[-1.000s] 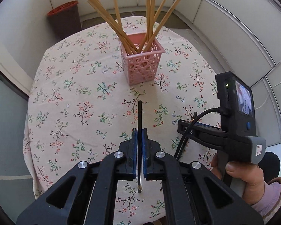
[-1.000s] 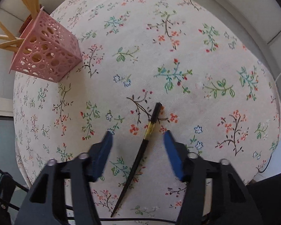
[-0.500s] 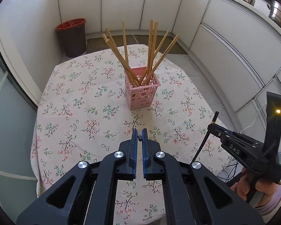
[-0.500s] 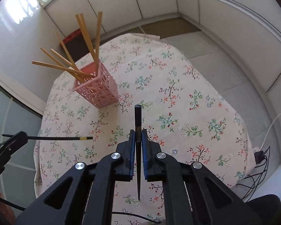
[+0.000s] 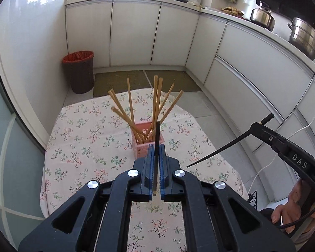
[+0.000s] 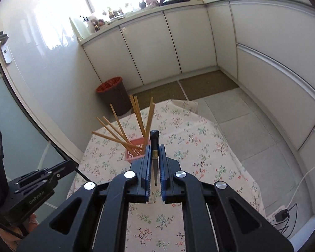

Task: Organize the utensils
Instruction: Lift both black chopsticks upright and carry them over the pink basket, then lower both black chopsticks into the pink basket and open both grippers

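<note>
A pink lattice basket (image 5: pixel 149 147) (image 6: pixel 134 149) with several wooden chopsticks (image 5: pixel 156 105) (image 6: pixel 117 134) stands on the floral-clothed table (image 5: pixel 84 142) (image 6: pixel 199 151). My left gripper (image 5: pixel 156 147) is shut on a black chopstick (image 5: pixel 157 134), held high above the table in line with the basket. My right gripper (image 6: pixel 155 147) is shut on a second black chopstick (image 6: pixel 154 145), thick end forward. The left wrist view shows that right gripper (image 5: pixel 256 127) at the right, its chopstick (image 5: pixel 218 150) slanting down to the left. The left gripper (image 6: pixel 71 163) shows at lower left in the right wrist view.
A dark bin (image 5: pixel 79 72) (image 6: pixel 113 96) with a red liner stands on the floor beyond the table. White cabinets (image 5: pixel 136 33) run along the back and right. Pots (image 5: pixel 302 35) sit on the counter. A charger and cable (image 6: pixel 281 216) lie on the floor at right.
The right gripper closed on the black chopstick that lay on the cloth and lifted it. Both grippers rose well above the table and tilted up, so the basket now looks small and far.
</note>
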`<action>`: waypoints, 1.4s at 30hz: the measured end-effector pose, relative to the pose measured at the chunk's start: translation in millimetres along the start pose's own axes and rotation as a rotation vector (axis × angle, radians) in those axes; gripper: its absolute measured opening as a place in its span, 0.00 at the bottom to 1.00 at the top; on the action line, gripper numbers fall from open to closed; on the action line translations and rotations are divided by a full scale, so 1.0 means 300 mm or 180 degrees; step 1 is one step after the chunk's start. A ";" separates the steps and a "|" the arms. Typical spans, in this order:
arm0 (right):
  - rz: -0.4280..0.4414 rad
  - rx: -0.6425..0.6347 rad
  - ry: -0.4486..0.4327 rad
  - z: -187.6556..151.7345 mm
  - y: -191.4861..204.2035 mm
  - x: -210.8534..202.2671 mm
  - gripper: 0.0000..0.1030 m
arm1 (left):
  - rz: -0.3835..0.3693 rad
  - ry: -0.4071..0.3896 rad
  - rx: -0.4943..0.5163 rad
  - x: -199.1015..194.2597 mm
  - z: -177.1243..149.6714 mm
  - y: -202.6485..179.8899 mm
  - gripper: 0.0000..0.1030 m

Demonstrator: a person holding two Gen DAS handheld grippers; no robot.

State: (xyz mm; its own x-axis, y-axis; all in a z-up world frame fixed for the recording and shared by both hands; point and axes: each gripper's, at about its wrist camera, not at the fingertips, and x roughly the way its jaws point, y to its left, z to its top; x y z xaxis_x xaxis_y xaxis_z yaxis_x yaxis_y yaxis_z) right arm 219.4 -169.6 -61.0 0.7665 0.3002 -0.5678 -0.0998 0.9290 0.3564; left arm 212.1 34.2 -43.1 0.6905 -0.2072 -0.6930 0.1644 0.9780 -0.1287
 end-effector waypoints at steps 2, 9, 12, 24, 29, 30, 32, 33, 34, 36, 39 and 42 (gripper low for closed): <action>0.0030 -0.0019 -0.0111 0.044 0.023 -0.012 0.07 | -0.0016 -0.0098 -0.0016 -0.012 0.053 -0.003 0.04; 0.0099 -0.0167 -0.0307 0.154 0.101 0.026 0.07 | 0.0012 -0.0329 -0.0007 0.016 0.209 -0.012 0.03; 0.0133 -0.0189 -0.0332 0.177 0.117 0.064 0.07 | 0.0096 -0.0327 -0.0015 0.069 0.241 -0.013 0.03; 0.0133 -0.0164 -0.0221 0.155 0.120 0.247 0.07 | 0.0119 -0.0020 -0.0420 0.311 0.171 0.130 0.27; 0.0102 -0.0203 -0.0204 0.144 0.125 0.294 0.07 | 0.0139 -0.0180 -0.0643 0.251 0.184 0.196 0.30; 0.0094 -0.0216 -0.0201 0.142 0.128 0.304 0.07 | 0.0158 -0.0200 -0.0692 0.242 0.186 0.209 0.32; 0.0096 -0.0237 -0.0211 0.136 0.129 0.321 0.07 | 0.0184 -0.0216 -0.0759 0.232 0.186 0.230 0.32; 0.0089 -0.0250 -0.0214 0.129 0.137 0.335 0.07 | 0.0183 -0.0206 -0.0779 0.232 0.186 0.239 0.33; 0.0091 -0.0259 -0.0205 0.126 0.139 0.350 0.07 | 0.0195 -0.0189 -0.0801 0.234 0.184 0.247 0.34; 0.0111 -0.0252 -0.0164 0.116 0.139 0.384 0.07 | 0.0233 -0.0163 -0.0839 0.243 0.178 0.260 0.36; 0.0162 -0.0308 -0.0074 0.082 0.140 0.457 0.11 | 0.0341 -0.0126 -0.0866 0.258 0.168 0.275 0.38; 0.0098 -0.0380 -0.0020 0.049 0.142 0.514 0.29 | 0.0535 -0.0167 -0.0798 0.254 0.165 0.270 0.46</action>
State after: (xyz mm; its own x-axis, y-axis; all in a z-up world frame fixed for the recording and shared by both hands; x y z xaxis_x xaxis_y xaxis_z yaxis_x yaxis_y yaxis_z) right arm 342.7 -87.0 -122.4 0.7658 0.3279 -0.5531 -0.1979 0.9386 0.2824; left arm 312.9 96.5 -71.4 0.7299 -0.0366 -0.6826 -0.1298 0.9730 -0.1910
